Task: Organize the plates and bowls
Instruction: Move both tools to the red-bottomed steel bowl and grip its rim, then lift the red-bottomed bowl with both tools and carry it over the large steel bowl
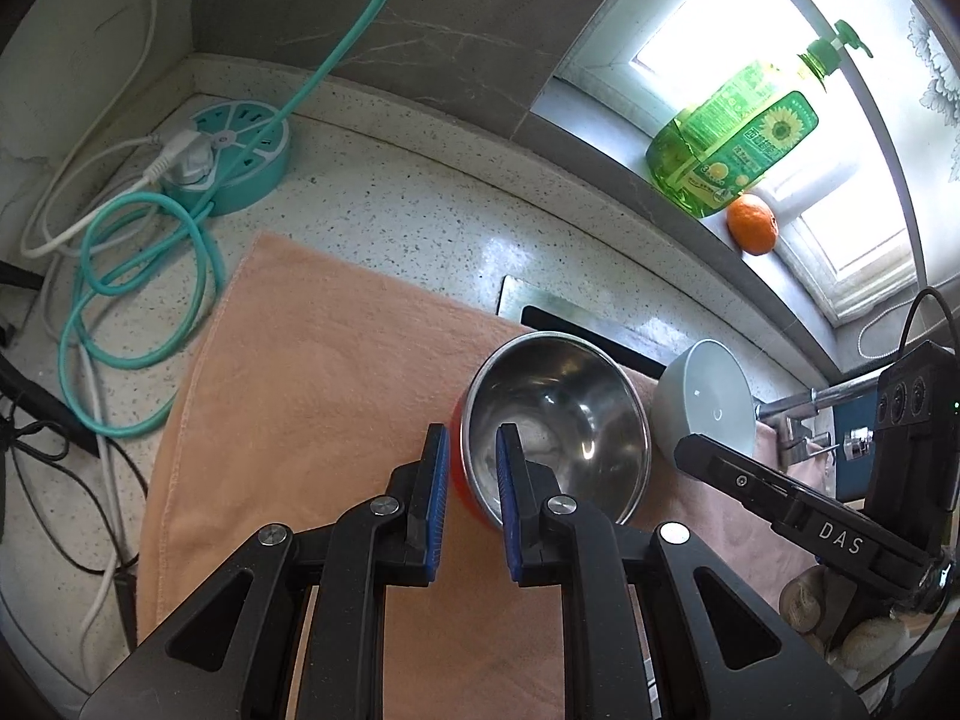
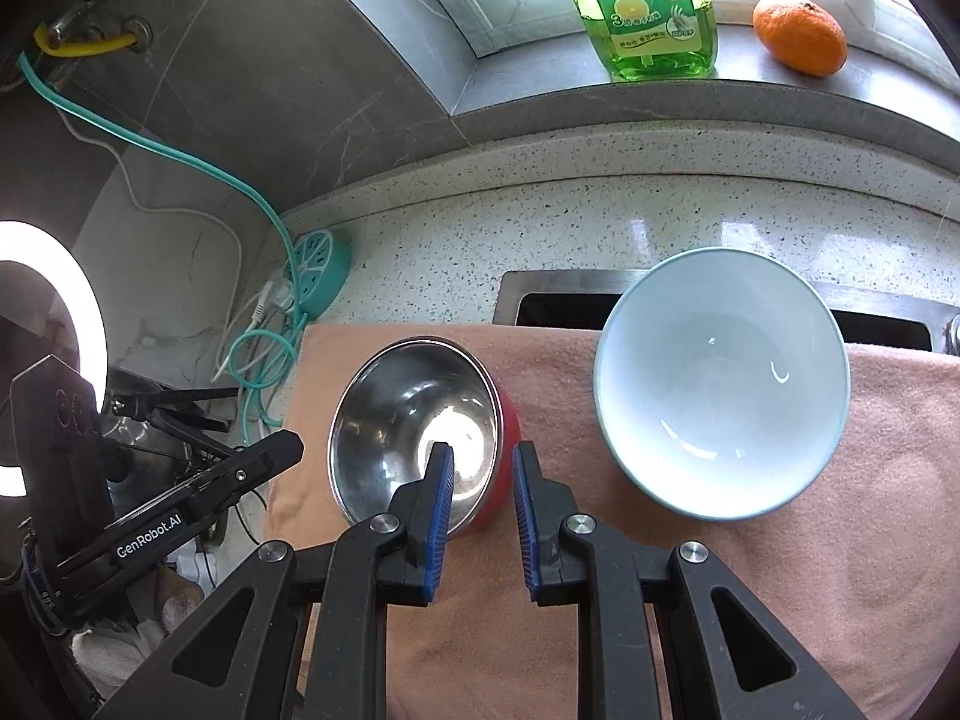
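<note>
A steel bowl with a red outside stands on the peach towel. A pale blue bowl stands right of it; in the left wrist view it shows behind the steel bowl. My left gripper is open, its jaws astride the steel bowl's left rim, one inside and one outside. My right gripper is open, astride the same bowl's right rim. Neither jaw pair presses the rim.
A green soap bottle and an orange stand on the window sill. A teal round power strip with coiled cables lies at the left. A sink opening lies behind the towel.
</note>
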Demonstrator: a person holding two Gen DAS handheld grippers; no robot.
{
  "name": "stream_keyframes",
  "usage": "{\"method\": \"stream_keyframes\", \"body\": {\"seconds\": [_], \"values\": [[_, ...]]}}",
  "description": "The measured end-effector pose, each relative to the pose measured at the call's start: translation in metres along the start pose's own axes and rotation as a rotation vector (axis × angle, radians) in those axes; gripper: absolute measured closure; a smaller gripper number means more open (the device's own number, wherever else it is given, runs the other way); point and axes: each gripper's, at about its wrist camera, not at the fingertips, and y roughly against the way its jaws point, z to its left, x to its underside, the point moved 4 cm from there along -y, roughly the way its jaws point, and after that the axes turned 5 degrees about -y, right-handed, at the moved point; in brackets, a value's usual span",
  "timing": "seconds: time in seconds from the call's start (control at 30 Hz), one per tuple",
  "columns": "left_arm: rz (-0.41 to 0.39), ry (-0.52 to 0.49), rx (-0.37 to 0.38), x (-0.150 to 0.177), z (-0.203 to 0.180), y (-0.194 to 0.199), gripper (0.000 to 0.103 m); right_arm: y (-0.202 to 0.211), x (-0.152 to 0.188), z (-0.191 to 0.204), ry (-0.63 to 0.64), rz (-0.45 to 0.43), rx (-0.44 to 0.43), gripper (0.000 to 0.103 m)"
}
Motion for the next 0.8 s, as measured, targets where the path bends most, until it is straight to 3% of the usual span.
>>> {"method": "stream_keyframes", "body": {"seconds": [0.8], "values": [[0.038,-0.01,0.005,-0.005,0.007,-0.026,0.092,-0.036,-0.008,-0.005,-0.005,0.052,0.054,0.085]]}}
